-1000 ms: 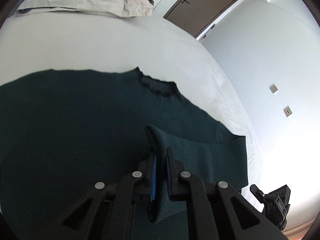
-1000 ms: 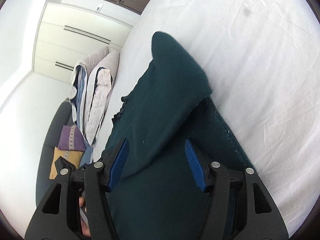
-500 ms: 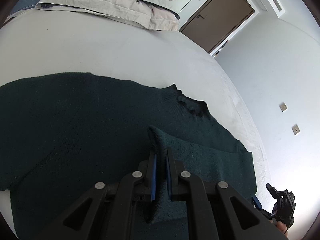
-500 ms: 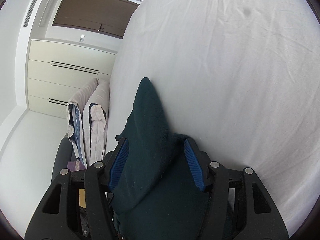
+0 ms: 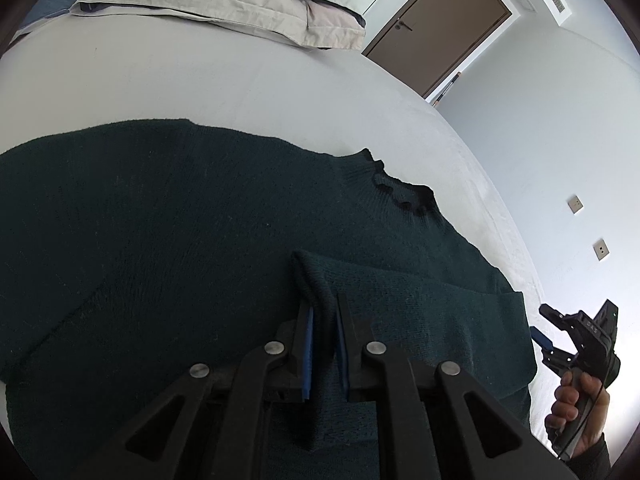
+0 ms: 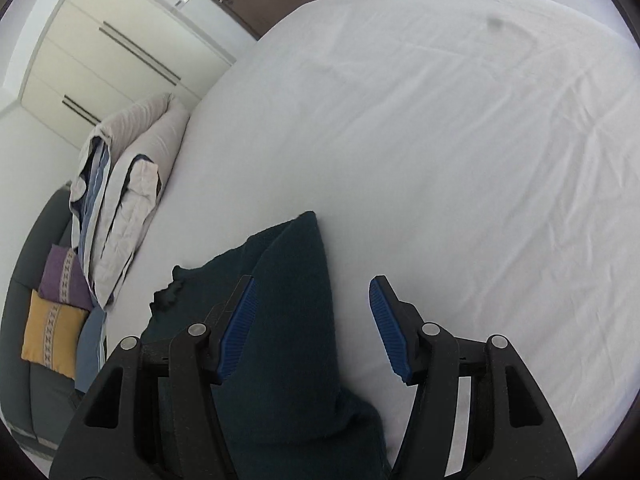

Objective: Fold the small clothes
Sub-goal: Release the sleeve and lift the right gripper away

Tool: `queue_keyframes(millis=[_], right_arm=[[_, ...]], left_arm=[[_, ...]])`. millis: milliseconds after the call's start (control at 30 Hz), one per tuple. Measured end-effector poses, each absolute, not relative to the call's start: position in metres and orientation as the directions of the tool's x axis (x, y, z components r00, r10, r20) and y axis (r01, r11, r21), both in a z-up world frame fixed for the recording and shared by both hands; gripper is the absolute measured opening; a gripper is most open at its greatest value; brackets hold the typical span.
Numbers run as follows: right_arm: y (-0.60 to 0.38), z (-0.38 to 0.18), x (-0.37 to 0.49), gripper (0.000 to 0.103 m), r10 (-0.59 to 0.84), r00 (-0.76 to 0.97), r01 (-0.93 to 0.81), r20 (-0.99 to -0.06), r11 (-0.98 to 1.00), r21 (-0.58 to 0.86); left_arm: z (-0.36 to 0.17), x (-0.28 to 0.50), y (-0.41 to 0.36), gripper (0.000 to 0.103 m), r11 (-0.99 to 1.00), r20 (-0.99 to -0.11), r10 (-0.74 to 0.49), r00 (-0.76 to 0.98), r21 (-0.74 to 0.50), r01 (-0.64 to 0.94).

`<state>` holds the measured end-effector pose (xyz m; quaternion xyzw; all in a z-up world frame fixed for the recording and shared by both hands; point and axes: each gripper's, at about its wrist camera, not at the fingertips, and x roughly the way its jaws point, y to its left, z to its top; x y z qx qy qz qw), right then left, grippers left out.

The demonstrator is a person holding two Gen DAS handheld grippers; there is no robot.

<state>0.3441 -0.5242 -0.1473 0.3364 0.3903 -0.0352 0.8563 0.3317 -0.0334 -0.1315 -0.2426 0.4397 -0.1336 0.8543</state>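
Our left gripper point(image 5: 323, 344) pinches the cuff point(image 5: 310, 276); the right gripper point(image 6: 314, 320) gapes, empty. Letting go carelessly could spring the sleeve point(image 5: 420, 312) unfolded.

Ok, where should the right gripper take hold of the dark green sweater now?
Likely the folded side edge of the sweater, near its pointed corner. Bring the right gripper in from the bare sheet side, open fingers low, one sliding under: the fold lies flat there.

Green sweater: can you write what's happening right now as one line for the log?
left gripper: shut on sleeve cuff | right gripper: open, holding nothing | sweater: flat on bed
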Motion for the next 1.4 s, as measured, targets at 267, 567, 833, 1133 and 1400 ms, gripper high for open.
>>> queue_keyframes(millis=[267, 567, 833, 1133, 1400], right_arm=[[-0.518, -0.162, 0.388, 0.009, 0.121, 0.619, 0.336, -0.776, 0.852, 0.401], [-0.528, -0.164, 0.382, 0.006, 0.119, 0.65, 0.35, -0.75, 0.829, 0.435], [-0.481, -0.131, 0.315, 0.044, 0.042, 0.633, 0.263, -0.773, 0.927, 0.267], [-0.479, -0.161, 0.29, 0.019, 0.005, 0.586, 0.262, -0.81, 0.945, 0.196], [-0.494, -0.173, 0.291, 0.015, 0.041, 0.623, 0.27, -0.781, 0.926, 0.264]], left_arm=[[-0.138, 0.33, -0.033, 0.013, 0.847, -0.67, -0.443, 0.595, -0.531, 0.033], [-0.144, 0.327, -0.03, 0.013, 0.824, -0.64, -0.469, 0.609, -0.565, 0.04], [-0.146, 0.326, -0.03, 0.013, 0.817, -0.631, -0.475, 0.613, -0.575, 0.041], [-0.146, 0.325, -0.029, 0.013, 0.813, -0.626, -0.48, 0.614, -0.58, 0.045], [-0.147, 0.325, -0.027, 0.014, 0.805, -0.617, -0.489, 0.617, -0.592, 0.045]])
